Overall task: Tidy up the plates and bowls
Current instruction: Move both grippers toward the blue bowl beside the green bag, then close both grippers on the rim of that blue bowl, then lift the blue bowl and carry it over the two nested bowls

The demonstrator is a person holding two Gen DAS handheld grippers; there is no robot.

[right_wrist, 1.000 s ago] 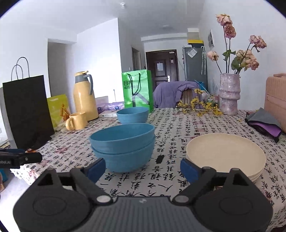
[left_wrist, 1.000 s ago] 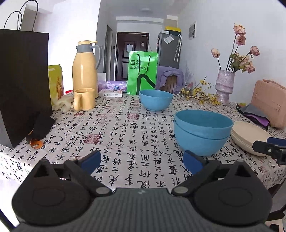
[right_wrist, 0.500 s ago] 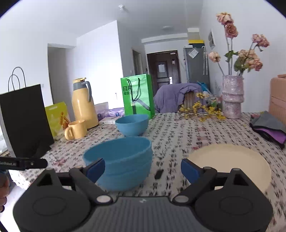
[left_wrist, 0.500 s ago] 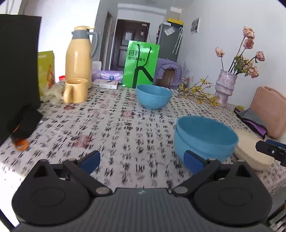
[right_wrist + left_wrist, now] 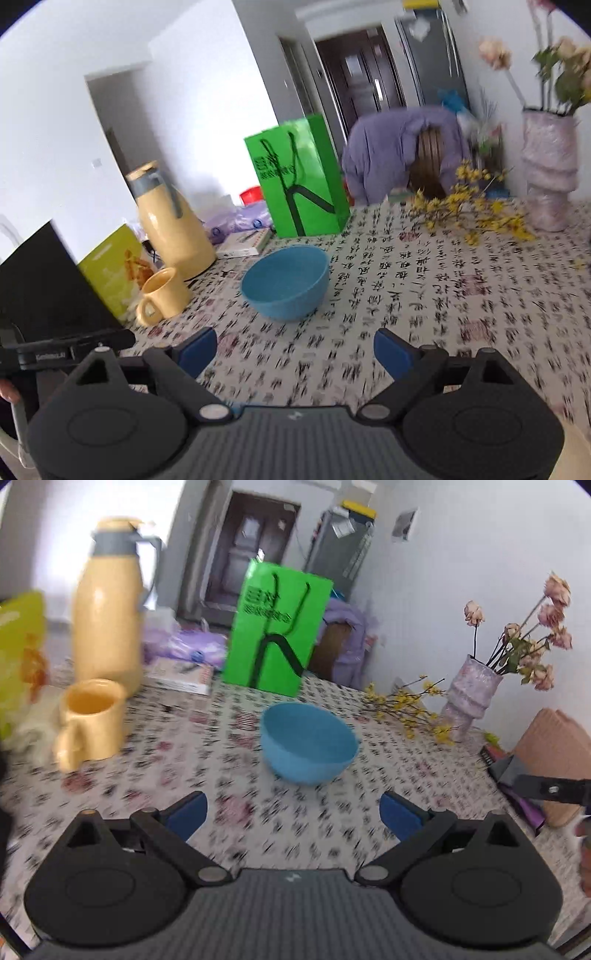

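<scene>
A single blue bowl stands on the patterned tablecloth in front of a green bag; it also shows in the right wrist view. My left gripper is open and empty, a short way in front of the bowl. My right gripper is open and empty, also just short of the bowl. The stacked blue bowls and the cream plates are out of both views.
A yellow mug and yellow thermos stand left of the bowl. A green paper bag stands behind it. A vase with dried flowers and yellow sprigs lie to the right. A black bag is at the left.
Both grippers have moved forward over the table, past the stacked bowls and plates, which left both views. The lone blue bowl is now much closer. Both stayed open.
</scene>
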